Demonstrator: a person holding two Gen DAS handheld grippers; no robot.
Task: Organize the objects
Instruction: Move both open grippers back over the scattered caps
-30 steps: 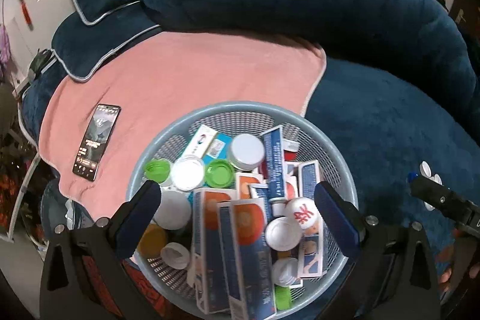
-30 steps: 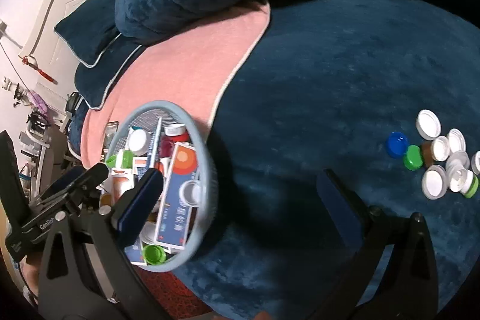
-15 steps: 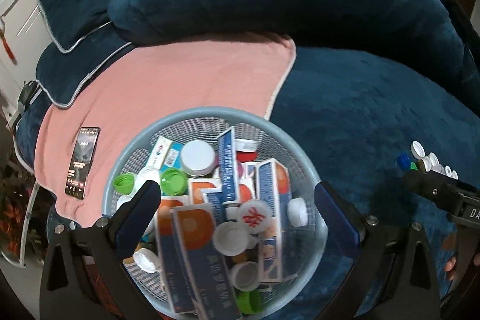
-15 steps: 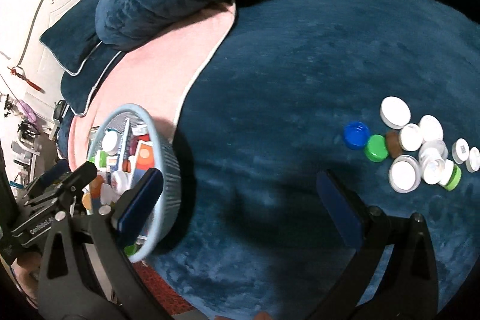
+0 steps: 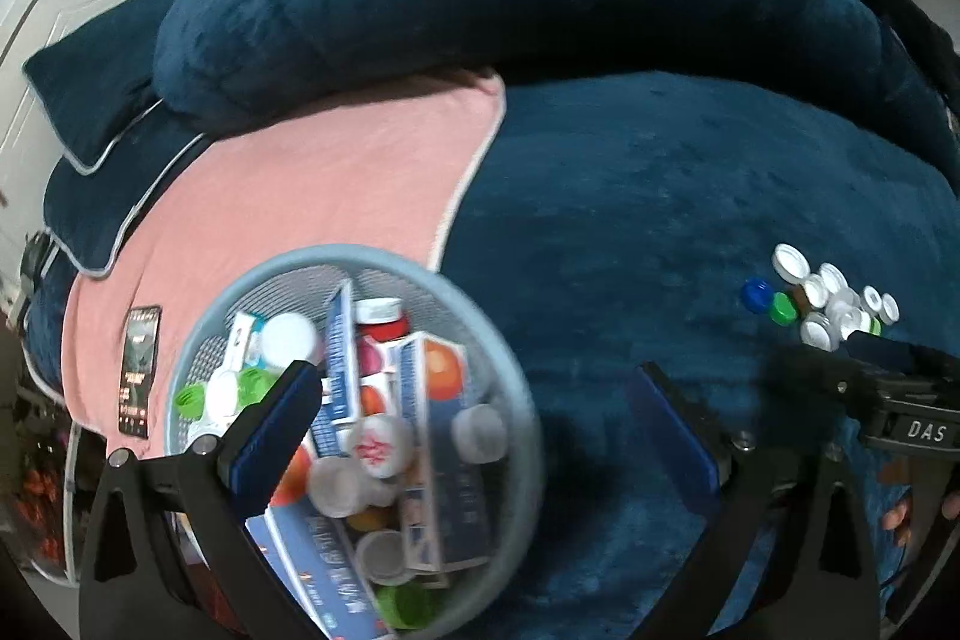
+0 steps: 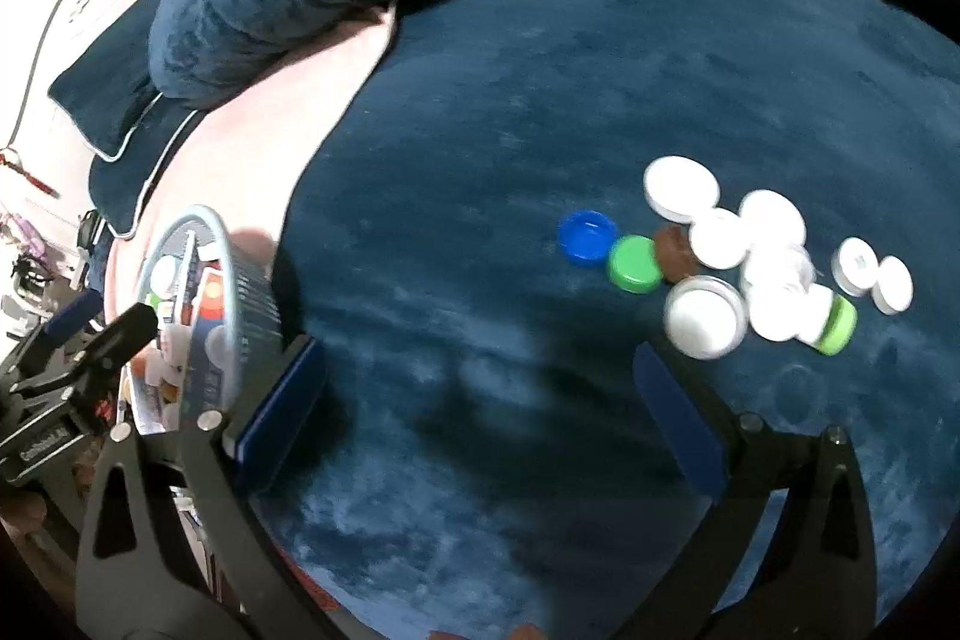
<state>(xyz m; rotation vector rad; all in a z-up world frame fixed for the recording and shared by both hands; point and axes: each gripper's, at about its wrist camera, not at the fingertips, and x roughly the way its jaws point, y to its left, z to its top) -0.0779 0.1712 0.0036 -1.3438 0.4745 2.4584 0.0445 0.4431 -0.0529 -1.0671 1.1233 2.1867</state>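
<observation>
From the left wrist view, the left claw point(image 5: 474, 436) is hanging released and empty over the near rim of the grey-blue mesh basket point(image 5: 288, 268), which is sitting on the bed half on the pink towel point(image 5: 336, 172) and half on the blue plush blanket point(image 5: 660, 196). The basket is holding cartons and caps heaped loosely; it is probably light but would tip easily, so its stiff rim looks like the place to take hold. A phone point(image 5: 139, 370) is lying on the towel just beside it.

From the right wrist view, the right claw point(image 6: 480, 412) is also hanging released with nothing between its pads, short of the cluster of bottle caps point(image 6: 762, 256) lying well apart from the basket point(image 6: 240, 280). The blue cap point(image 6: 587, 235) and green cap point(image 6: 635, 263) are lying nearest. They look rigid, light and smooth, likely to sink into the pile; gripping across the rim seems best. Motion blur is softening the white ones, so their count is unclear.
</observation>
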